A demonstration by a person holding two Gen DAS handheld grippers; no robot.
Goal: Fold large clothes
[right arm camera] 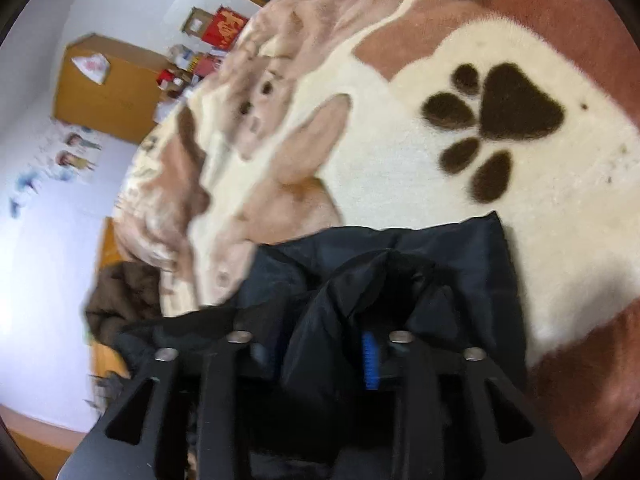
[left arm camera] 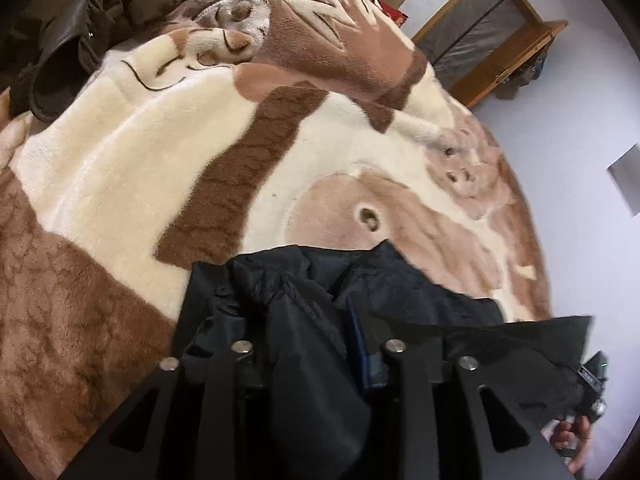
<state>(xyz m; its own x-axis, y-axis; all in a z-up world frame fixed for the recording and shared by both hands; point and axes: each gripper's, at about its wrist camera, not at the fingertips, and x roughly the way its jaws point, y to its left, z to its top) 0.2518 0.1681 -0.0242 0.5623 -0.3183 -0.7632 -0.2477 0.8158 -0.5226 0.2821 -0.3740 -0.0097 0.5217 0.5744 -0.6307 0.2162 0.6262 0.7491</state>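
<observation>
A black padded garment (left arm camera: 400, 292) lies on a plush cream and brown blanket (left arm camera: 120, 140) that covers a bed. My left gripper (left arm camera: 316, 344) points down at the garment's near edge. A bunch of black fabric fills the gap between its jaws, beside one blue pad (left arm camera: 362, 344), and does not look squeezed. In the right wrist view the same garment (right arm camera: 440, 248) rests below a dark paw print. My right gripper (right arm camera: 320, 340) stands open with a fold of fabric loose between its jaws and a blue pad (right arm camera: 370, 360) showing. The fingertips are hidden by cloth.
A dark brown coat (left arm camera: 80, 20) is heaped at the blanket's far left corner. A wooden cabinet (left arm camera: 492, 32) stands against the white wall, with another cabinet (right arm camera: 108, 92) and boxes beyond the bed. A hand (left arm camera: 568, 436) on the other gripper shows at lower right.
</observation>
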